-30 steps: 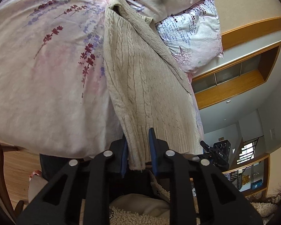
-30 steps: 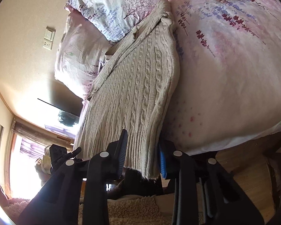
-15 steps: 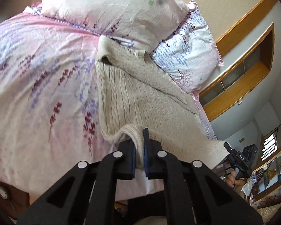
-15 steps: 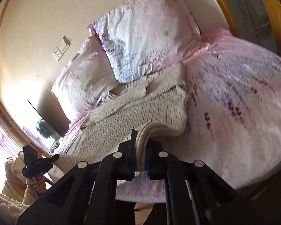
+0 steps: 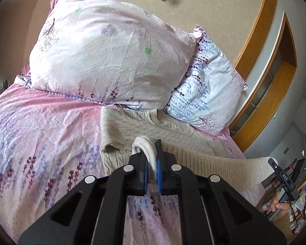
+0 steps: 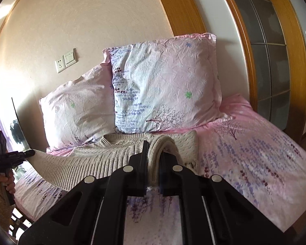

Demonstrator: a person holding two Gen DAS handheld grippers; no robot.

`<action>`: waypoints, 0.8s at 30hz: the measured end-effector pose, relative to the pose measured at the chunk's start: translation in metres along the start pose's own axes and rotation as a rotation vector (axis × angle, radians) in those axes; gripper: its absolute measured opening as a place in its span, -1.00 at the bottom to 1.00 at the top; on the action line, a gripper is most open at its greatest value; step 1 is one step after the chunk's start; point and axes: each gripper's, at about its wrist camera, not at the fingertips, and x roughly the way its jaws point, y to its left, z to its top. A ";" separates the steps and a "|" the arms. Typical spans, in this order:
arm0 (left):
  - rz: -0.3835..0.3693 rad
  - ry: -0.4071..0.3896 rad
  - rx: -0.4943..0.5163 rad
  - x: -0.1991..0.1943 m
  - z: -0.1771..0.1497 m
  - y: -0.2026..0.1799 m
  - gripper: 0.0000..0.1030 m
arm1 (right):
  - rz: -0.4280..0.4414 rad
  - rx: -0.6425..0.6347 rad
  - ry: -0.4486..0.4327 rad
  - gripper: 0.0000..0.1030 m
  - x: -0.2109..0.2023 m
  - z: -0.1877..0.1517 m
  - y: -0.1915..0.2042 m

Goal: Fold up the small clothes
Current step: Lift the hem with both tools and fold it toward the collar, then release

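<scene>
A cream cable-knit sweater (image 5: 132,130) lies on the pink floral bedspread (image 5: 40,138), its collar toward the pillows. My left gripper (image 5: 151,153) is shut on the sweater's ribbed hem at one corner and holds it lifted over the body of the sweater. My right gripper (image 6: 154,153) is shut on the other hem corner of the sweater (image 6: 104,155). The hem stretches between the two grippers above the bed. The right gripper also shows at the right edge of the left wrist view (image 5: 283,179), and the left gripper at the left edge of the right wrist view (image 6: 8,157).
Two floral pillows (image 5: 112,57) (image 5: 210,98) lean on the wall behind the sweater. A wooden-framed glass door (image 6: 271,51) stands to the right of the bed. A wall socket and switch (image 6: 66,60) sit above the pillows.
Both grippers closed on the sweater's hem, then lifted it from the bed's near edge and carried it up over the sweater toward the pillows.
</scene>
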 end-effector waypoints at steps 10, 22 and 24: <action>0.091 -0.017 -0.007 0.069 0.058 0.004 -0.88 | -0.094 -0.074 -0.067 -0.85 0.073 0.039 0.018; 0.184 0.059 -0.002 0.162 0.077 0.017 -0.88 | -0.255 -0.013 0.047 -0.85 0.166 0.028 0.008; 0.199 0.091 -0.007 0.180 0.074 0.022 -0.88 | -0.278 -0.008 0.083 -0.85 0.183 0.023 0.005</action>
